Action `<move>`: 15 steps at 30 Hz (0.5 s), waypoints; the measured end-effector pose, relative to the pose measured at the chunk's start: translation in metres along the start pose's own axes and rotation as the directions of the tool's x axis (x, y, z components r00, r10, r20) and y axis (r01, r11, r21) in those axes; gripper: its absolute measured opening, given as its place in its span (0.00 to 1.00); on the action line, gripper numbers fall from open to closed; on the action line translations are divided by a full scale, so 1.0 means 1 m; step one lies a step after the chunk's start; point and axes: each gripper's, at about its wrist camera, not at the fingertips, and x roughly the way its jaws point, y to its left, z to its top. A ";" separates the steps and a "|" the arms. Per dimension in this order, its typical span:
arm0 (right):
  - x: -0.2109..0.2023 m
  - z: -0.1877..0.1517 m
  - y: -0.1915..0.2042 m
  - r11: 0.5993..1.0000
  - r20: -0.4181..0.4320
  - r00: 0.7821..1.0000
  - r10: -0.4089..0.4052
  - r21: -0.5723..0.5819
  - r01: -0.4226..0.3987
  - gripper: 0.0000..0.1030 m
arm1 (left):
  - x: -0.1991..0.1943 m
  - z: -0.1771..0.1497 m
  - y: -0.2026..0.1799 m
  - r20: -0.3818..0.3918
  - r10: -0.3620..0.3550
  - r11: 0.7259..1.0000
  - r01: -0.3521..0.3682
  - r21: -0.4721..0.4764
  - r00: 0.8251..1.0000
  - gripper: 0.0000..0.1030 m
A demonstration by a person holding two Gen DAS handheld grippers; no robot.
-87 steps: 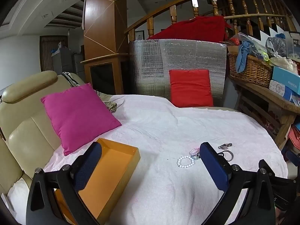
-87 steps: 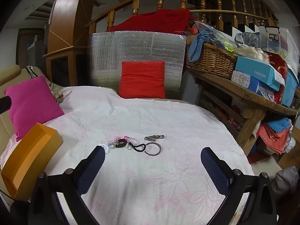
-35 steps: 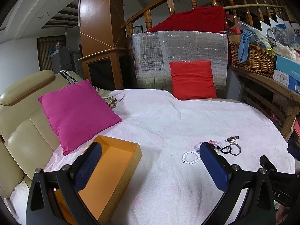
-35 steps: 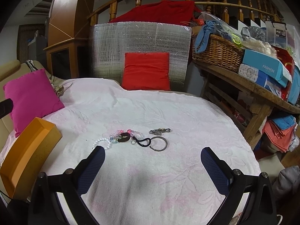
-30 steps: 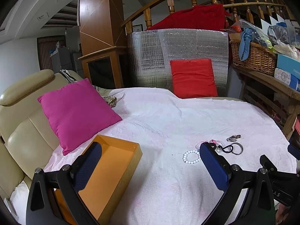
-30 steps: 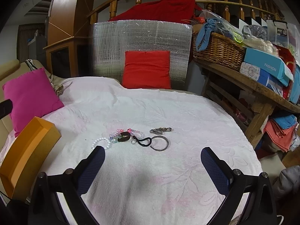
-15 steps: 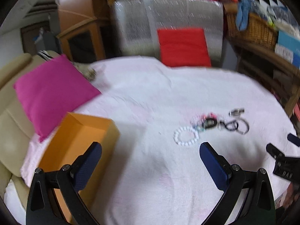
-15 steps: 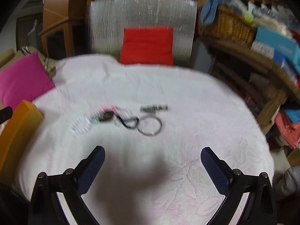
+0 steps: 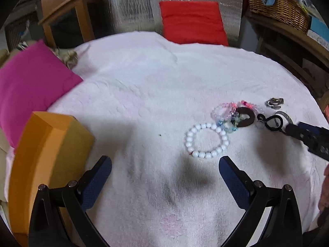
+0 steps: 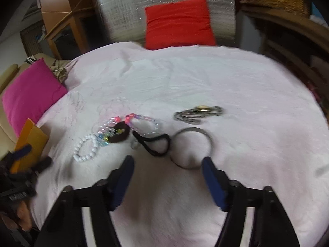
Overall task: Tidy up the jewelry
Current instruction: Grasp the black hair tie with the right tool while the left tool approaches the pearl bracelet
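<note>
Two grippers: both angle down over a round surface under a pale pink-white cloth (image 9: 144,86); whether it is a bench or a bed cannot be told.
Left gripper (image 9: 164,177): jaws spread wide, nothing between them, only bare cloth.
Right gripper (image 10: 167,175): jaws closing, not touching anything; the near edge of the metal bangle (image 10: 192,146) lies between the blue pads.
Jewelry cluster: lies on the cloth ahead of both grippers, right of centre in the left view.
White bead bracelet (image 9: 206,141): nearest the left gripper, just ahead of its right pad, flat on the cloth.
Pink and clear bead bracelets (image 9: 225,113): touching the white one's far side, tangled with a dark oval piece (image 9: 245,119).
Black cord loop (image 10: 153,144): between the dark oval piece and the metal bangle, touching both.
Metal link bracelet (image 10: 198,113): apart from the rest, beyond the bangle.
Orange box (image 9: 47,164): at the cloth's left edge, beside the left gripper, well apart from the jewelry.
Pink cushion (image 9: 30,86): behind the orange box, on a beige seat.
Red cushion (image 9: 191,22): at the far edge, against a silver foil panel (image 9: 133,6).
Wicker basket (image 9: 277,2): on a wooden shelf, far right.
In the way: nothing lies between either gripper and the jewelry.
</note>
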 end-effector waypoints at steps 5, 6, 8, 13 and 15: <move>0.024 0.015 0.003 1.000 -0.017 1.000 -0.012 0.027 0.012 0.43 | 0.006 0.004 0.002 0.002 -0.027 1.000 0.027 0.004 1.000 0.99; 0.029 0.018 0.003 0.999 -0.021 0.999 -0.039 0.029 0.039 0.43 | 0.007 0.005 0.002 -0.001 -0.037 0.999 0.037 0.006 0.999 0.99; 0.036 0.021 0.001 0.997 -0.026 0.998 -0.064 0.048 0.065 0.41 | 0.011 0.007 0.002 -0.010 -0.058 0.998 0.058 0.013 0.998 0.96; 0.047 0.025 -0.001 0.996 -0.051 0.997 -0.057 0.064 0.061 0.32 | 0.024 0.012 -0.001 -0.043 -0.099 0.995 0.100 0.012 0.994 0.91; 0.050 0.025 0.001 0.997 -0.058 0.997 -0.048 0.053 0.051 0.21 | 0.028 0.013 -0.001 -0.061 -0.124 0.992 0.125 0.003 0.990 0.85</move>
